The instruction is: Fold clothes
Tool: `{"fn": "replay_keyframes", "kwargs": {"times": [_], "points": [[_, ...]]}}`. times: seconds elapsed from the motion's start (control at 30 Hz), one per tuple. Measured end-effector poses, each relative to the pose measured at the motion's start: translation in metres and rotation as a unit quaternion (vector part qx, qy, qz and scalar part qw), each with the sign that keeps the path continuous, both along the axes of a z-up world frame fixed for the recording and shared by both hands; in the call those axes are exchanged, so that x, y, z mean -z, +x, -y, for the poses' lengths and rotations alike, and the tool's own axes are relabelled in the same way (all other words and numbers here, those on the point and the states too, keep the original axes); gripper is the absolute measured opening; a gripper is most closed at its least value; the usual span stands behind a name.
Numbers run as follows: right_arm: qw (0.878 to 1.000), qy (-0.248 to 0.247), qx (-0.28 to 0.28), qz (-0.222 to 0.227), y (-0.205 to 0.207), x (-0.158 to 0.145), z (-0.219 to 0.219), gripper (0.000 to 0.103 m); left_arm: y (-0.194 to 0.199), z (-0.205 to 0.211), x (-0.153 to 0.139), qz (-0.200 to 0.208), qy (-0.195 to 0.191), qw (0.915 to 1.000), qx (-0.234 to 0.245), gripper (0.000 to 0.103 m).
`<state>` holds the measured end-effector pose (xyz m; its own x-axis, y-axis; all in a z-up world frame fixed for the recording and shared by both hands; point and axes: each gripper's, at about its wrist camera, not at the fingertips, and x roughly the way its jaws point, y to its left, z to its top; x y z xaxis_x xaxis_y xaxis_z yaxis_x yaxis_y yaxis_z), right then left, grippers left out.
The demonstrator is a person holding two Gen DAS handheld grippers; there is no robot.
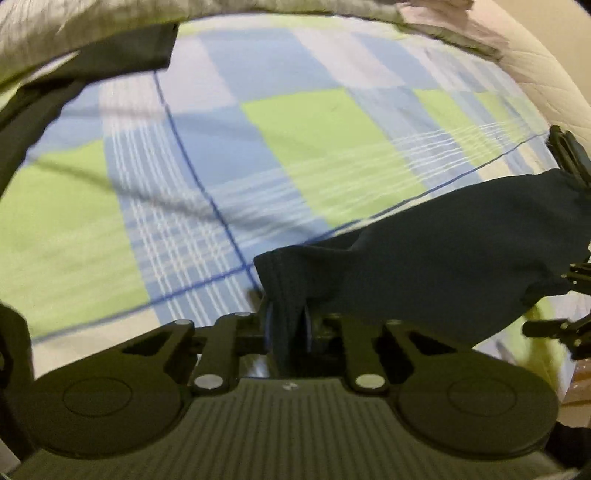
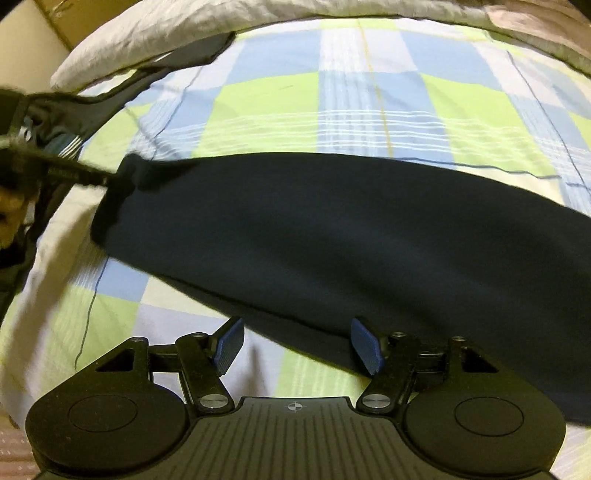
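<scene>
A dark navy garment (image 2: 332, 236) lay stretched in a long band across a bed covered by a checked sheet (image 2: 266, 96) of green, blue and white squares. The left tool (image 1: 288, 325) was clamped shut on one hemmed end of the garment, the cloth bunched between its blue pads and rising out of the closed jaws toward the right. In the right wrist view, that same tool (image 2: 92, 179) reached in from the left edge of the bed and pinched the garment's left corner. The right tool (image 2: 297, 345) stood open, its two blue pads (image 2: 229, 345) spread wide apart and holding nothing; the garment's near edge lay just ahead of them, with the right-hand pad over the cloth. A grey quilt (image 2: 155, 26) was heaped along the far edge of the bed, and another dark garment (image 2: 81, 110) lay near the far left corner.
</scene>
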<state>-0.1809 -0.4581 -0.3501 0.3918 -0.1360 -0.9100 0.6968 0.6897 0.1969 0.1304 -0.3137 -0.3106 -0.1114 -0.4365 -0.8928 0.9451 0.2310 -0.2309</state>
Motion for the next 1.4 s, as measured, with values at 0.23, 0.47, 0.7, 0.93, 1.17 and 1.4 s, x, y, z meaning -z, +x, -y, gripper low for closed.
{"fn": "replay_keyframes", "kwargs": {"times": [0.23,0.47,0.7,0.93,1.17,1.4], "points": [[0.989,-0.057,-0.137,0.021,0.064,-0.001,-0.039,0.068,0.019,0.011,0.010,-0.020,0.040,0.9989,-0.015,0.020],[0.991,-0.052,-0.123,0.011,0.071,0.002,-0.044,0.068,0.027,-0.016,0.012,-0.034,0.039,0.9974,-0.050,0.034],[0.991,-0.056,-0.118,-0.018,0.056,0.009,-0.042,0.068,0.020,-0.024,0.028,-0.089,0.032,0.9936,-0.061,0.013],[0.979,-0.112,-0.172,-0.001,0.077,-0.001,-0.063,0.072,0.011,-0.010,-0.004,-0.075,0.018,0.9968,-0.023,0.011],[0.938,-0.204,-0.277,0.048,0.150,0.003,-0.100,0.078,0.015,-0.005,-0.033,-0.113,0.004,0.9935,-0.015,0.011],[0.927,-0.242,-0.284,0.041,0.184,0.015,-0.100,0.039,0.014,-0.009,-0.046,-0.129,-0.020,0.9913,-0.017,0.017]]}}
